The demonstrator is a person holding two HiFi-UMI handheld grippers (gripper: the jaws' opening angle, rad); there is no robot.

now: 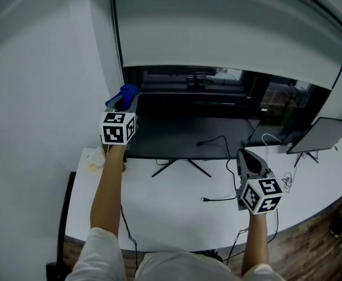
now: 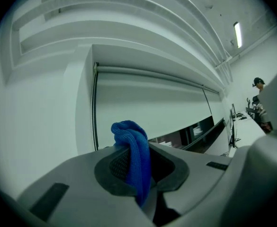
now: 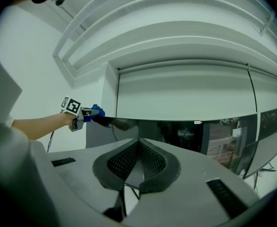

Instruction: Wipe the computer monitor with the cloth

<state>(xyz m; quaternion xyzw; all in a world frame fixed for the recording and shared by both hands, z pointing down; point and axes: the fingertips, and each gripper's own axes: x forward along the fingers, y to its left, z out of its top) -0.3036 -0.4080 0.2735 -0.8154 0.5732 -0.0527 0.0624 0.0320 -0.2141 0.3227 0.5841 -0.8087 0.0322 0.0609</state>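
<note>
While the left hand-held gripper [image 1: 125, 102] clamped the cloth [image 2: 133, 145] pointing 12 o'clock, monitor [image 1: 182, 136] stretched 9-to-3, right hand-held gripper [image 1: 246, 156] closed on nothing.

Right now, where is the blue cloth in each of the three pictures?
Head view: blue cloth upper left of centre, at the monitor's top left corner.
Left gripper view: blue cloth low centre, pinched between the jaws.
Right gripper view: blue cloth small, left of centre.
Shared landmark: the white roller blind.
</note>
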